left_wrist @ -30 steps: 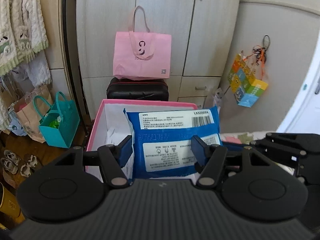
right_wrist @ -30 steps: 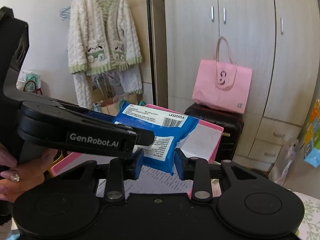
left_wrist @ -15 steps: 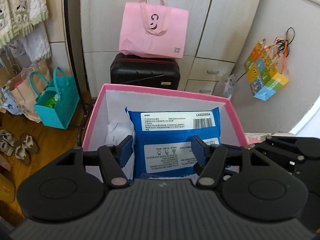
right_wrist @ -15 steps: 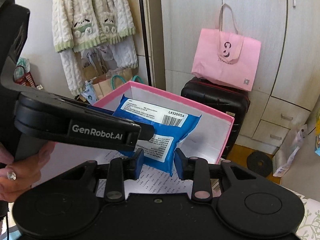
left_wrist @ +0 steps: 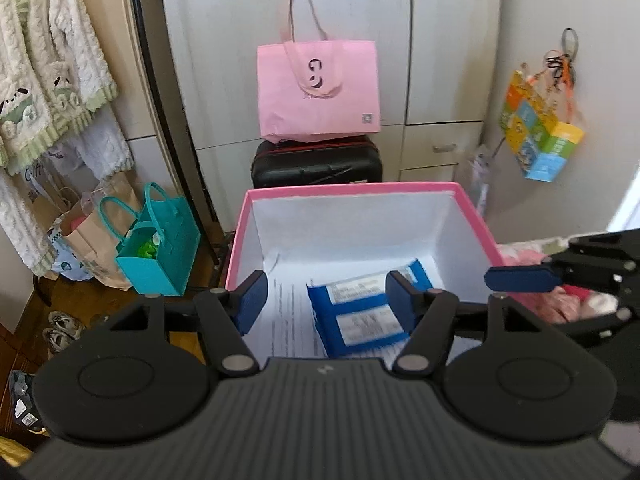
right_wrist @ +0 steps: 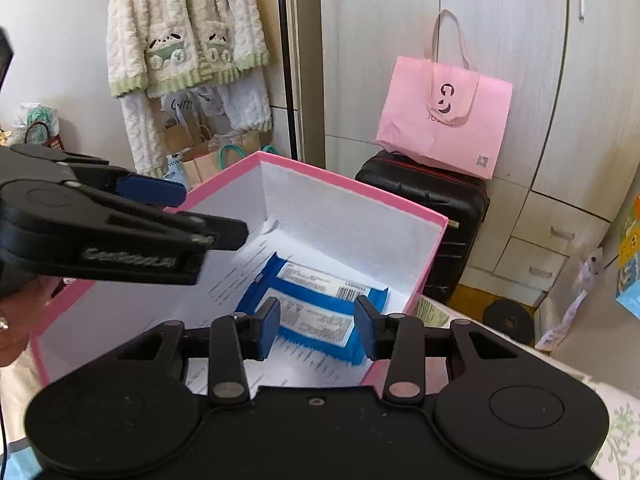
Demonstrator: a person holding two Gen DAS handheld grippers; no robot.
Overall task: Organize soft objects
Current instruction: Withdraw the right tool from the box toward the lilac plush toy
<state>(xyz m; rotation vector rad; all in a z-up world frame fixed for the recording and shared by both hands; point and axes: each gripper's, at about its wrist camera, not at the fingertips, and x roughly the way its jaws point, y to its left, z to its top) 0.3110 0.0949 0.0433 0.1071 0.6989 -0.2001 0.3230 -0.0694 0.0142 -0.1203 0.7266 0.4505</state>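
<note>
Pale wardrobe doors stand behind a black suitcase, with wooden floor in daylight.

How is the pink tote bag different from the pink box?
The pink tote bag stands upright on a black suitcase against the cupboard; the pink box sits nearer, just below both cameras. The bag has long handles and a printed logo; the box has none, only a white inside. The bag's contents are hidden; the open box holds a blue packet lying flat on printed paper. Both are pink.
</note>
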